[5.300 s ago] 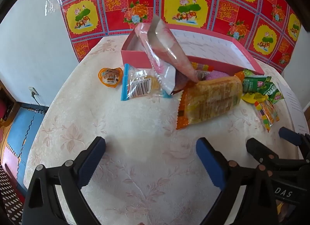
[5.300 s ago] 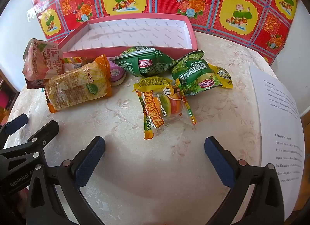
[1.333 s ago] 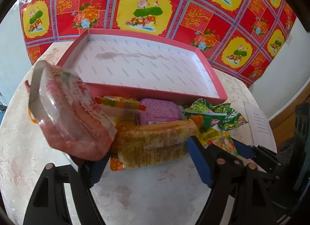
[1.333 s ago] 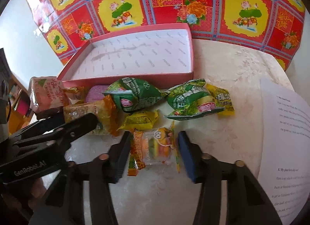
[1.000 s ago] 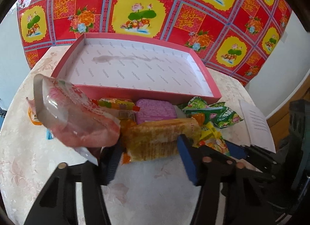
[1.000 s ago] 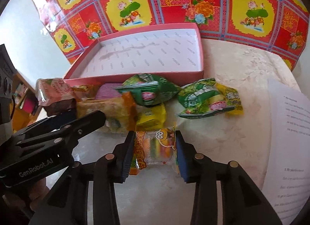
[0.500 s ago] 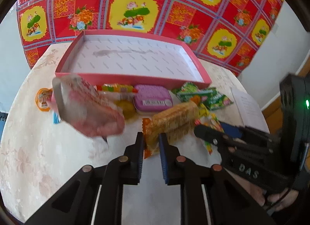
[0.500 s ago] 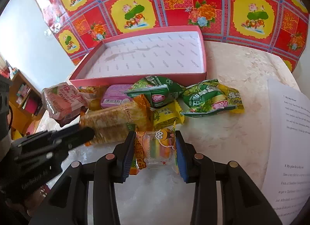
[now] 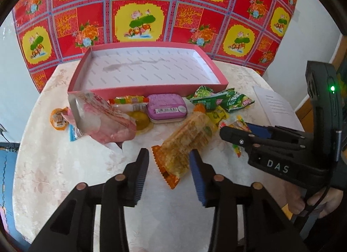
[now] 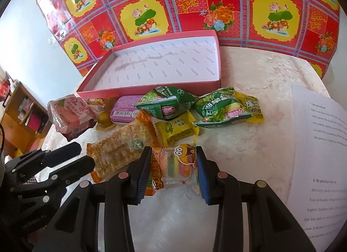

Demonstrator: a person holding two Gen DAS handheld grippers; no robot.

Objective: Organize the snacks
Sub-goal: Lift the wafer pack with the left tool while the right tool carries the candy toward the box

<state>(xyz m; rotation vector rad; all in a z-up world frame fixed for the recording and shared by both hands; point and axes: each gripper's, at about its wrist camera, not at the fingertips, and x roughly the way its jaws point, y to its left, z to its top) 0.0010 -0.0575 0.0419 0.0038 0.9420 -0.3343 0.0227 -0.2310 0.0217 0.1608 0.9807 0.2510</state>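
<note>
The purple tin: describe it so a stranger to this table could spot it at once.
Find the shallow pink box at the back of the table. The purple tin lies flat just in front of its near wall, among the loose snacks. It is the only hard, rounded-rectangle container there, lilac with a white barcode sticker, while everything around it is soft, crinkly wrapper.

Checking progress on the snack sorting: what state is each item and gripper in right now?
pink box: open, nothing inside.
burger gummy pack: sealed, clamped between the right gripper pads.
orange cracker pack: sealed, lying on the table, near end between the left gripper pads, which are opening.
purple tin: closed, flat.
pink snack bag: sealed, propped against other snacks.
green packets: sealed, loose by the box.
</note>
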